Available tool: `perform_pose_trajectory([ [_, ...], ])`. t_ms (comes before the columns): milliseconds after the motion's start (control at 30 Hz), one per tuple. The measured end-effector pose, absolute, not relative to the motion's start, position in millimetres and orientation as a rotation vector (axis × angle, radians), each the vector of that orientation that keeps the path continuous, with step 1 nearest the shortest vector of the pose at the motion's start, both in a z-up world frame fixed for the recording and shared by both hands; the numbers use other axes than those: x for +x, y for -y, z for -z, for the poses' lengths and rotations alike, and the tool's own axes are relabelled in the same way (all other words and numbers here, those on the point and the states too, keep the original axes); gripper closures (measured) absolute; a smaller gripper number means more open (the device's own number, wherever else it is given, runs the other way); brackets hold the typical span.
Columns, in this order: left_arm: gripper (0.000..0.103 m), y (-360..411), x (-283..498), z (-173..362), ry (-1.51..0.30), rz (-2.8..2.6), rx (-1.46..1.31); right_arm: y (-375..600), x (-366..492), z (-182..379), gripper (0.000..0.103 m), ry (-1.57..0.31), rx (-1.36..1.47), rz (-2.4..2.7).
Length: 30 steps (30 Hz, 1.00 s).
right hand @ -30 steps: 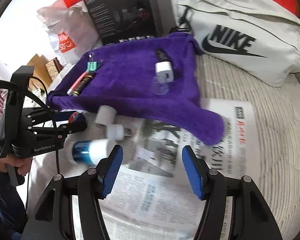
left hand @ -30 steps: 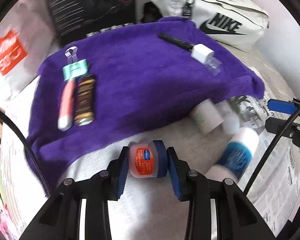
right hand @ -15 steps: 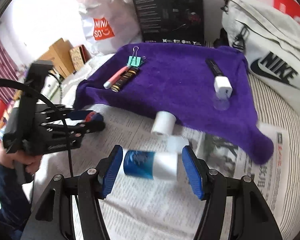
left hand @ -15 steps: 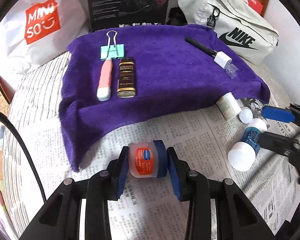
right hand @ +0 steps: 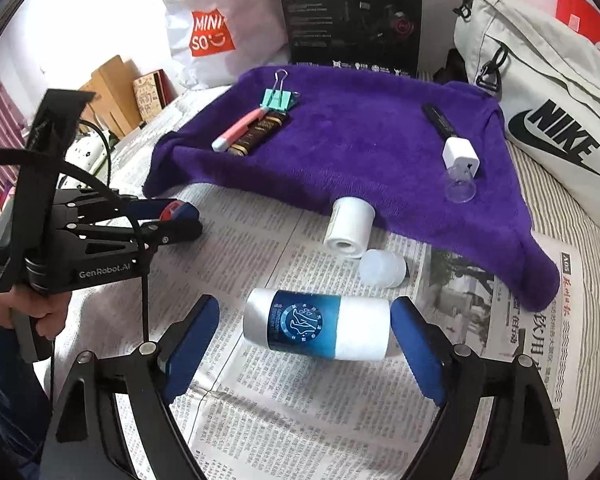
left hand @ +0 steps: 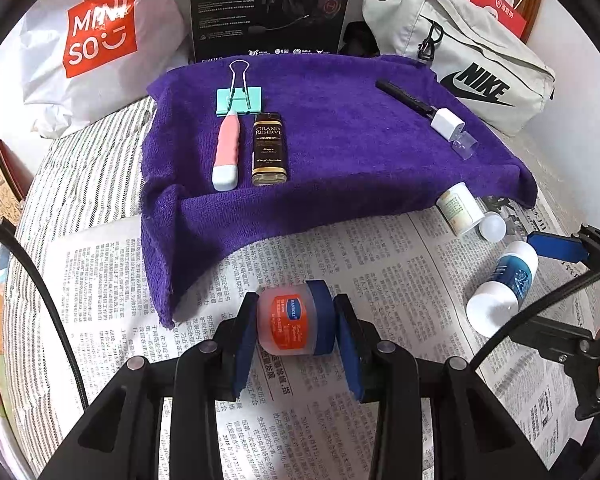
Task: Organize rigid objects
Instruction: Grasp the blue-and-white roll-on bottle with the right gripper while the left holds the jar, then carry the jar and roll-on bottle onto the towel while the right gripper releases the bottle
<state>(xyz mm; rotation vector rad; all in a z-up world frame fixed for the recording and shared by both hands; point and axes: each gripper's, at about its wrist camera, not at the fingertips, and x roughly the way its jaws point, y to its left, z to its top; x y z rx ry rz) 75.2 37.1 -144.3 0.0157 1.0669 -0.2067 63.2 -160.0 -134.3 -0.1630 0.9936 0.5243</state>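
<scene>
My left gripper (left hand: 296, 322) is shut on a small jar (left hand: 290, 320) with an orange label and a blue lid, held just above the newspaper (left hand: 380, 248). The right wrist view shows that left gripper (right hand: 172, 216) at the left, in a person's hand (right hand: 28, 308). A blue-and-white bottle (right hand: 316, 324) lies on its side on the newspaper between the fingers of my right gripper (right hand: 306, 340). Its jaws are opening; the left pad stands clear of the bottle. On the purple towel (left hand: 340, 140) lie a binder clip (left hand: 240, 100), pink tube (left hand: 228, 152) and brown bottle (left hand: 270, 148).
A black pen (right hand: 440, 122), a white cube (right hand: 460, 156) and a clear cap (right hand: 460, 188) lie on the towel's right side. A small white bottle (right hand: 348, 224) and a translucent cap (right hand: 382, 268) rest at the towel's front edge. Bags and a black box stand behind.
The right gripper swung left until the blue-and-white bottle lay between its fingers, then its jaws spread wider. The left gripper kept the jar and shifted across the newspaper.
</scene>
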Motion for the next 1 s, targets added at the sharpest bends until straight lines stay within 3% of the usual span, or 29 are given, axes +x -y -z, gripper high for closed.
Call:
perform_pose_trajectory([
  [333, 0.067, -37.3, 73.2, 142.9, -1.061, 0.208, 0.008, 157.4, 73.2, 159.1, 0.017, -1.016, -0.134, -0.453],
  [400, 0.067, -38.1, 72.5, 142.4, -1.060, 0.209, 0.003, 158.5, 75.2, 161.3, 0.024, -1.003, -0.108, -0.459],
  [1000, 0.068, -50.7, 66.5, 133.8, -1.034, 0.217, -0.047, 189.8, 70.6, 137.2, 0.025, -0.957, -0.116, -0.443],
])
